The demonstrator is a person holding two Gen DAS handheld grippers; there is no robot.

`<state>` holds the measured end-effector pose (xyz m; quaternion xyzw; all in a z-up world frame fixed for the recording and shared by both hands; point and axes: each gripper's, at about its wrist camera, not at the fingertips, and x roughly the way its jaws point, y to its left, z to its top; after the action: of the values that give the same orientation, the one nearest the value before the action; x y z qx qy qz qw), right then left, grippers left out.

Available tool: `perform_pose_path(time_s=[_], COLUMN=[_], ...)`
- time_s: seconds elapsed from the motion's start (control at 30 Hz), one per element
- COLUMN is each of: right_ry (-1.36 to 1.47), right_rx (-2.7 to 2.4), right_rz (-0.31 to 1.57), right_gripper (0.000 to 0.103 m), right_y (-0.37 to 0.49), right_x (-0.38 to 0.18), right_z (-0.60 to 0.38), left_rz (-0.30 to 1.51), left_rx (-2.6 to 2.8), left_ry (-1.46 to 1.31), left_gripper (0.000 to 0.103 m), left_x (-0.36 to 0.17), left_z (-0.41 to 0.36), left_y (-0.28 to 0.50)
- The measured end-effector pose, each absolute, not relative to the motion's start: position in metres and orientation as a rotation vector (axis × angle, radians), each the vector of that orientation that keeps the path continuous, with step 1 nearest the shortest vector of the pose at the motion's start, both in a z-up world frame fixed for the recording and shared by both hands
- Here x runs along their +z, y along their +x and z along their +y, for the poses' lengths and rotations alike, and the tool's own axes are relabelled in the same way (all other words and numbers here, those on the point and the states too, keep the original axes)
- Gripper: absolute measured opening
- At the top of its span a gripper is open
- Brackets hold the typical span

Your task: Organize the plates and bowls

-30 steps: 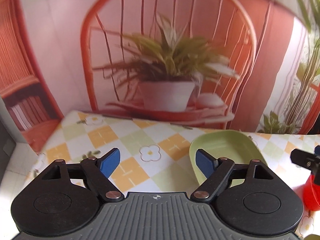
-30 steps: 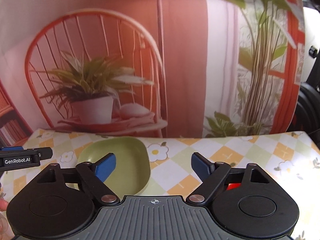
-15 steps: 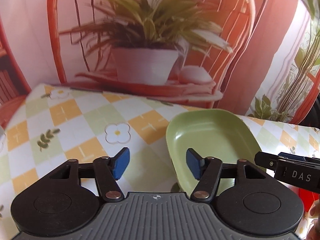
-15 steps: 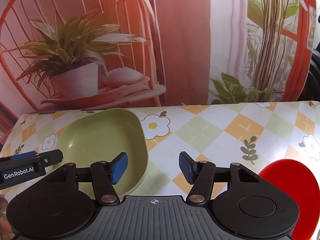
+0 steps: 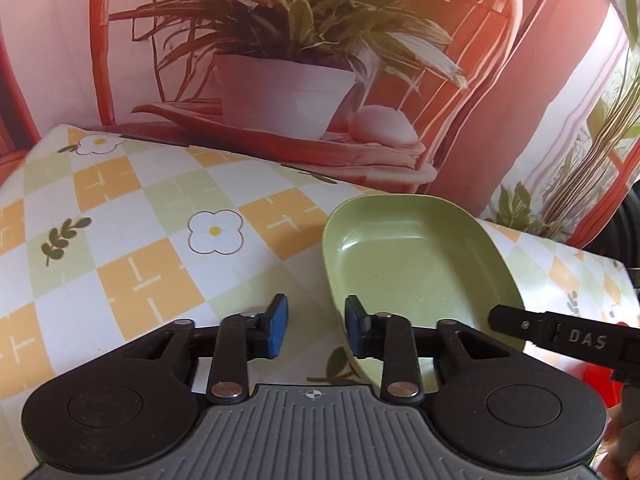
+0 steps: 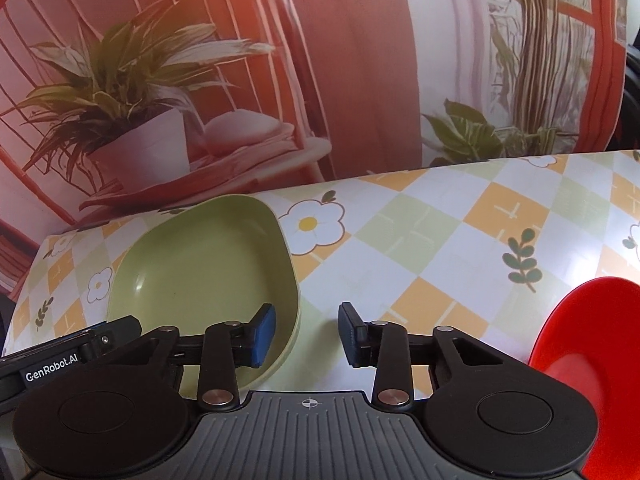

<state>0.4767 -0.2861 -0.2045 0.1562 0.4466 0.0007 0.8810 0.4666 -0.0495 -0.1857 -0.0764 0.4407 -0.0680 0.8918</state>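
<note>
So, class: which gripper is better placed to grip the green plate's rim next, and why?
Both straddle the green plate, but the left gripper seems slightly better: its open jaws sit centred over the rim. The right gripper sits similarly, nearer the red bowl.

checkered table (image 6: 440, 240), green bowl (image 6: 208, 264), red plate (image 6: 592, 340)

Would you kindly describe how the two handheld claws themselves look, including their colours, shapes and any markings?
The left claw and the right claw match: black linkage arms with silver pivot pins, blue pads on the fingertips, two round black discs, and a ribbed grey body bearing a small crosshair mark. Seen from the other camera, a black side bar reads "DAS" on the right claw and "GenRobot.AI" on the left. No cables or sleeves show.
</note>
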Motion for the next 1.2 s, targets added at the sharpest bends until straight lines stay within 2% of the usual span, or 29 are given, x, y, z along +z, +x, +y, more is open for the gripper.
perform_pose_path(time_s=[0.1,0.2,0.4,0.77,1.2], right_ry=[0.322,0.323,0.326,0.311,0.354], right_rx=[0.007,0.005,0.018,0.025,0.048], right_rz=[0.927,0.926,0.938,0.927,0.857], right_gripper=[0.031,0.028,0.009,0.008,0.008], right_y=[0.477,0.477,0.476,0.457,0.407], right_x=[-0.204,-0.204,-0.202,-0.184,-0.141], right_z=[-0.284,-0.282,-0.279,-0.272,-0.275], left_rz=[0.899,0.898,0.897,0.891,0.843], left_rx=[-0.144,-0.158,-0.186,-0.194,-0.216], left_ry=[-0.143,-0.144,-0.135,-0.150,-0.147], left_gripper=[0.018,0.014,0.011,0.011,0.012], left_x=[-0.184,-0.184,-0.184,-0.172,-0.122], left_z=[-0.053,-0.054,-0.056,-0.048,-0.046], left_y=[0.464,0.463,0.456,0.439,0.395])
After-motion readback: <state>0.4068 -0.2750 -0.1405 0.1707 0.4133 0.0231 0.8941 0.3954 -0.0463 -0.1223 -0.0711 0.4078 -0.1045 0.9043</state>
